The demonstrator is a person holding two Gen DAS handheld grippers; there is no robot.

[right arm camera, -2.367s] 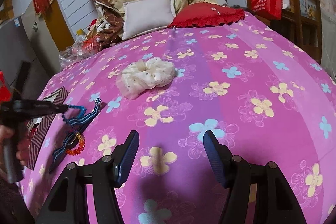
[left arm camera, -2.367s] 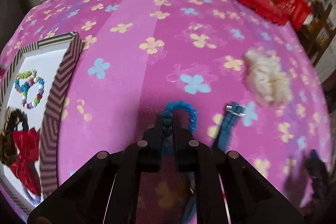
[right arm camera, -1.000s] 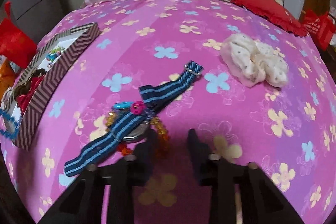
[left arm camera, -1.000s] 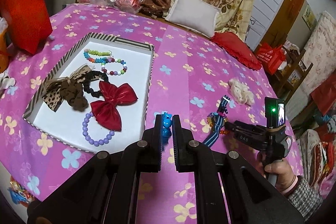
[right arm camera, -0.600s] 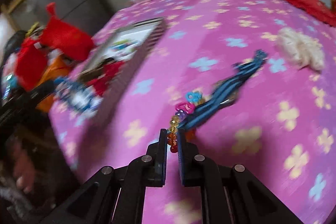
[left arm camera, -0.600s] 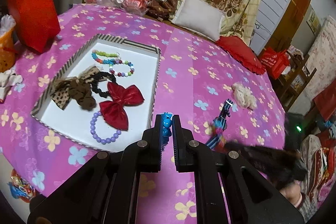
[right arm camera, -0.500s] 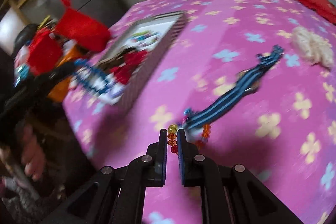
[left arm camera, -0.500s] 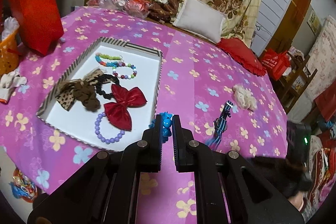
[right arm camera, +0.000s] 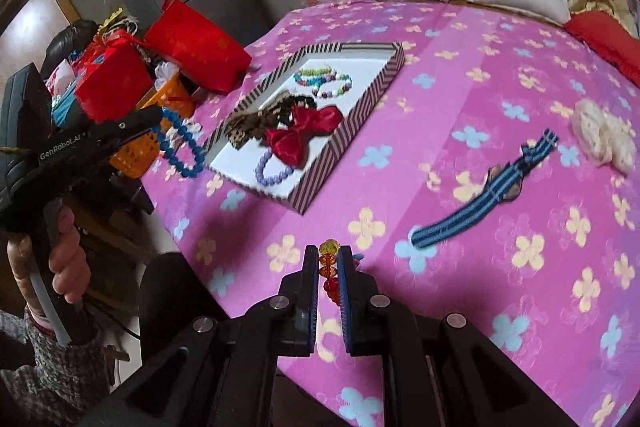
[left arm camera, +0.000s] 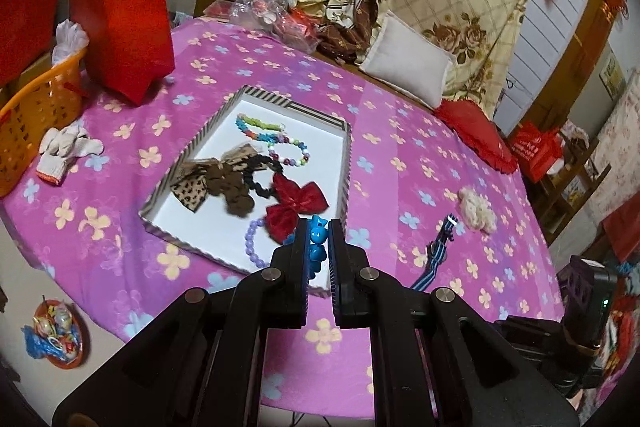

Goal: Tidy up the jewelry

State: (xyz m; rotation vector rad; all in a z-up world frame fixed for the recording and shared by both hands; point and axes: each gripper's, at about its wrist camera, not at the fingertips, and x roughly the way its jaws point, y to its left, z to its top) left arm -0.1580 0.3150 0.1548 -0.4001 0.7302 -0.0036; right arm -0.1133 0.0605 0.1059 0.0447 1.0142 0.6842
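Two tools are both clenched on beads, and I hold each one up off the pink flowered cloth [left arm camera: 420, 131]. My left tool [left arm camera: 319, 243] pinches a blue bead bracelet [left arm camera: 317, 235] between its pads; from the right wrist camera I see the same bracelet [right arm camera: 180, 143] hanging as a loop from that tool's tip at about 9 o'clock, with my hand [right arm camera: 52, 259] on the grip below it. My right tool [right arm camera: 329, 263] grips an amber and red bead bracelet [right arm camera: 329, 267], a yellow bead showing just past the fingertips. In the left wrist view, the striped box lid [left arm camera: 347, 163] lies on the cloth just beyond the left tool, running from 12 toward 10 o'clock. Inside it I count a red bow [left arm camera: 298, 205], a leopard-print bow [left arm camera: 196, 187], a black scrunchie [left arm camera: 260, 167], a lilac bead bracelet [left arm camera: 251, 247] near the front edge, and two multicoloured bead bracelets [left arm camera: 276, 143] toward the far end. At about 2 o'clock from the left tool a blue striped watch strap [left arm camera: 438, 251] lies flat on the cloth, well apart from the lid, and a cream scrunchie [left arm camera: 478, 209] sits just beyond its far end. A red gift bag [left arm camera: 124, 27] and an orange basket [left arm camera: 36, 107] stand at 10 o'clock, and a white pillow [left arm camera: 408, 67] lies at 1 o'clock on the far side.
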